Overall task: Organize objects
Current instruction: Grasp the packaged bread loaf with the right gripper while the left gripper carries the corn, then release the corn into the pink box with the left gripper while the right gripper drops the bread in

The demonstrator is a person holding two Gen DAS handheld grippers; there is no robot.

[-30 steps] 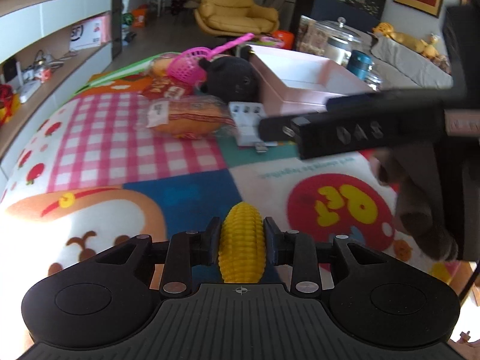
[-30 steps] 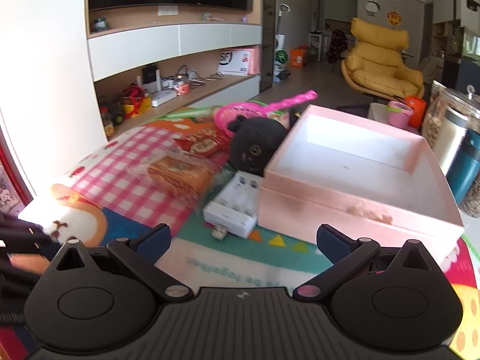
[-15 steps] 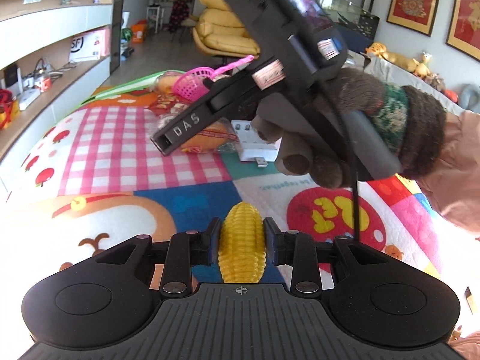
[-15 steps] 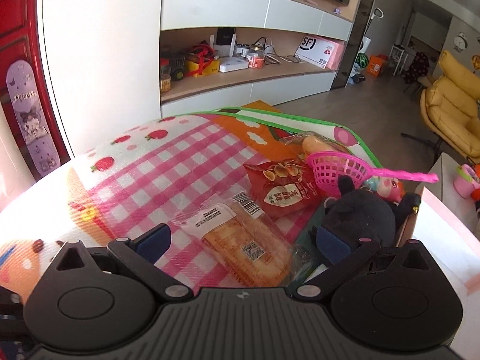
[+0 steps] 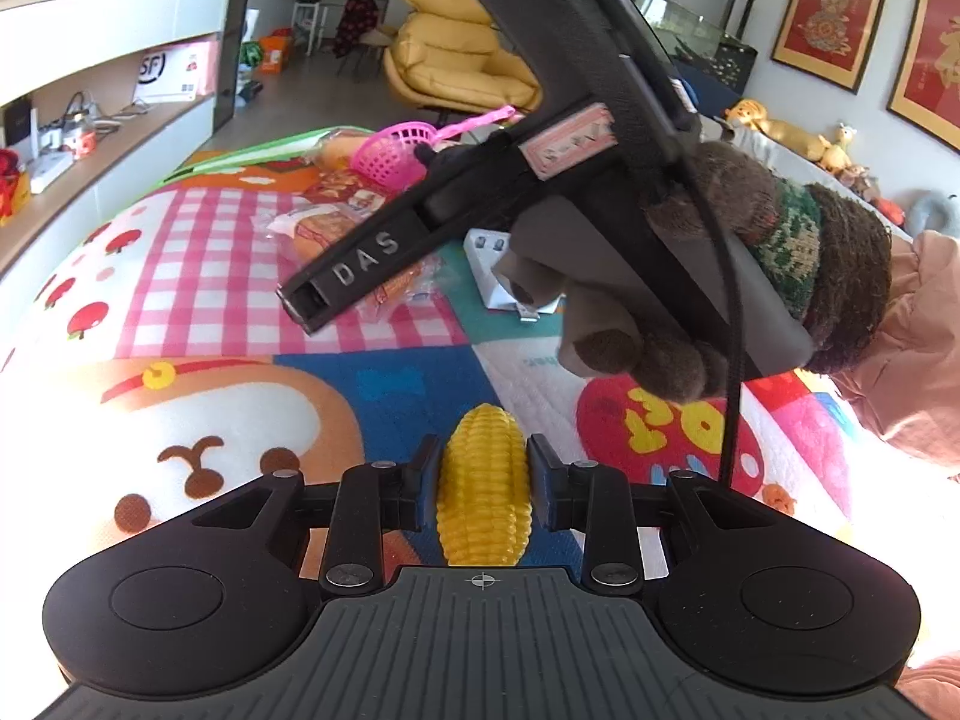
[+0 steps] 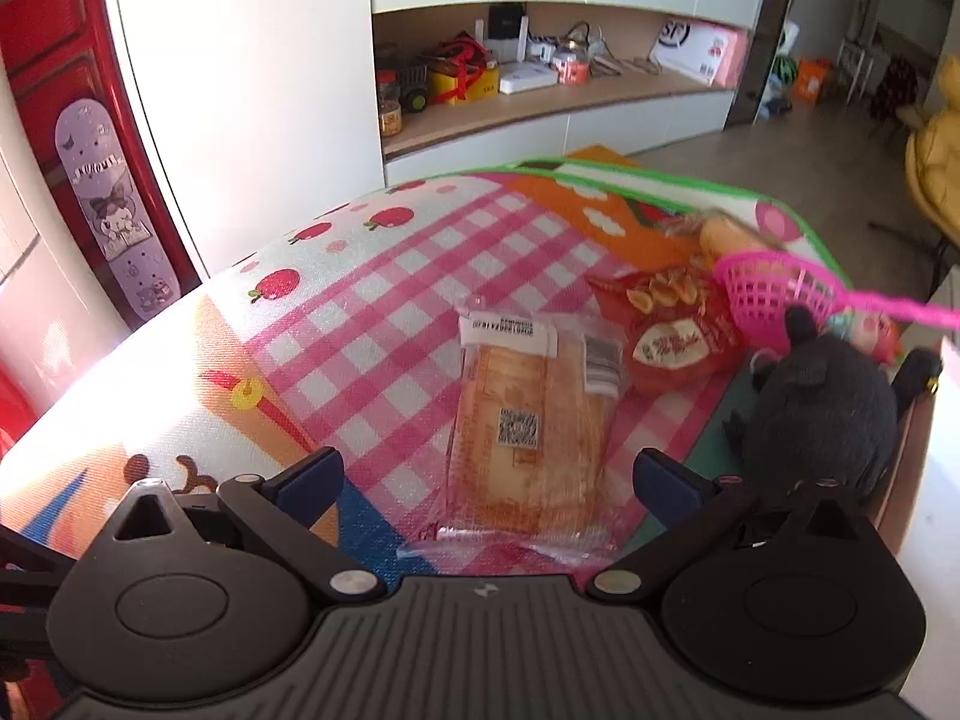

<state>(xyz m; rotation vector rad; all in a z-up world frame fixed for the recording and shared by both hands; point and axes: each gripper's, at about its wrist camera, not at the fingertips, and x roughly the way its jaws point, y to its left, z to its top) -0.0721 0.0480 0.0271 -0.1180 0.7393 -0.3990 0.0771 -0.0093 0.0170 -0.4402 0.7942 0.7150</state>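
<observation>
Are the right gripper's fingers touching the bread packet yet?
Apart. The right wrist view shows the right gripper open, its fingertips clear of the bread packet on both sides.

toy corn (image 5: 483, 483) base hidden behind gripper body; white battery charger (image 5: 493, 264) half-covered by gloved hand (image 5: 678, 276); snack label text (image 6: 672, 348) blurred

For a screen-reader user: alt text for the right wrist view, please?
The open right gripper hovers over a wrapped bread packet on a colourful play mat. A black plush toy and pink basket lie right.
</observation>
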